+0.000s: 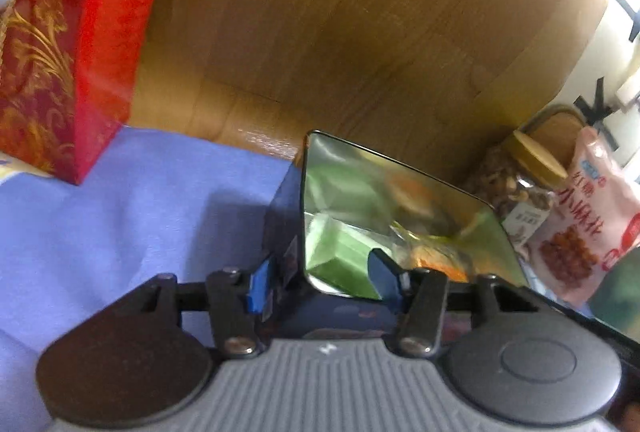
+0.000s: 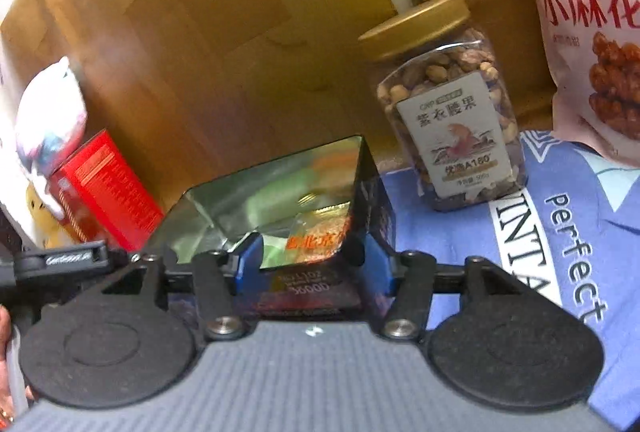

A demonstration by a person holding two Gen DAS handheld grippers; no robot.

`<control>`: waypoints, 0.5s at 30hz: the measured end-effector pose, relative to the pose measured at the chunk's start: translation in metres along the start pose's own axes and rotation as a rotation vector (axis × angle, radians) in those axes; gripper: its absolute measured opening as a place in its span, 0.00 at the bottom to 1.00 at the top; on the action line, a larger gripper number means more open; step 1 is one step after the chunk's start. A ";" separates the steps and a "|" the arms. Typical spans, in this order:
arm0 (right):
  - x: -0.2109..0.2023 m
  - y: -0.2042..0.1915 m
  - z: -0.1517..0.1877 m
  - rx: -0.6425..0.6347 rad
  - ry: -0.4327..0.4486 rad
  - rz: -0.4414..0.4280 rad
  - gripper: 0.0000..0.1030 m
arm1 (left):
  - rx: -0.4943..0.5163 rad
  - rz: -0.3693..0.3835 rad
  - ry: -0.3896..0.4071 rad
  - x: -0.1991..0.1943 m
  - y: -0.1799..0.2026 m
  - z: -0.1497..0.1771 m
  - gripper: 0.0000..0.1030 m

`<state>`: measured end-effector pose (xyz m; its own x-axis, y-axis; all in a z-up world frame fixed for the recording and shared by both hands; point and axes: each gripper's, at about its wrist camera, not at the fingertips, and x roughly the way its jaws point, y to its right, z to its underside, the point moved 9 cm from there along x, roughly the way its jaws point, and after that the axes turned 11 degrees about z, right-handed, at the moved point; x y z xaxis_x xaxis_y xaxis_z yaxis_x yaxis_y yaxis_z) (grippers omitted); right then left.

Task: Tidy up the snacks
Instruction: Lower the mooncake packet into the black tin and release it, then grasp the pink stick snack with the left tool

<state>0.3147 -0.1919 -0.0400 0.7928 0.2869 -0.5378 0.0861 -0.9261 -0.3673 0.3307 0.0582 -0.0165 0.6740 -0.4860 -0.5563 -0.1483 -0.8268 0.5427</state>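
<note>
Both claws, left claw (image 1: 324,282) and right claw (image 2: 310,258), spread astride open tin (image 2: 280,167) walls; pads' contact unclear.

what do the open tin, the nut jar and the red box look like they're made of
Open tin: likely metal, its inner walls mirror-shiny and reflecting the packets inside; dark printed outside.
Nut jar: clear, probably plastic, since the nuts show through; gold lid with a dull sheen, material unclear.
Red box: looks like printed cardboard, with flat folded faces, gold pattern and a cord handle.
</note>
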 end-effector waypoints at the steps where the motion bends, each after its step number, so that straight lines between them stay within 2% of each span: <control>1: -0.005 -0.003 0.003 -0.006 -0.009 -0.014 0.58 | 0.005 0.007 -0.002 -0.003 -0.001 0.001 0.51; 3: -0.014 -0.005 0.005 -0.031 -0.017 -0.040 0.57 | -0.010 0.033 0.005 -0.010 -0.002 0.005 0.56; 5: -0.027 -0.001 0.005 -0.041 0.003 -0.058 0.56 | -0.011 0.025 0.053 -0.031 -0.006 0.006 0.56; 7: -0.042 0.012 0.006 -0.050 0.034 -0.028 0.56 | 0.006 0.022 0.133 -0.056 -0.003 0.008 0.56; 9: -0.047 0.027 0.014 -0.089 0.019 0.025 0.56 | 0.029 0.051 0.155 -0.070 0.006 0.018 0.56; 11: -0.041 0.037 0.028 -0.114 -0.038 0.058 0.55 | 0.076 0.090 0.108 -0.064 0.023 0.035 0.56; 13: -0.026 0.041 0.041 -0.122 -0.119 0.085 0.46 | 0.112 0.123 0.032 -0.045 0.038 0.050 0.56; 15: -0.012 0.039 0.048 -0.132 -0.176 0.083 0.44 | 0.137 0.144 -0.049 -0.019 0.051 0.067 0.60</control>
<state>0.2797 -0.2193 -0.0843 0.6837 0.2360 -0.6906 0.1126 -0.9690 -0.2198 0.2618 0.0060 -0.0202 0.6034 -0.6124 -0.5108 -0.3399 -0.7769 0.5300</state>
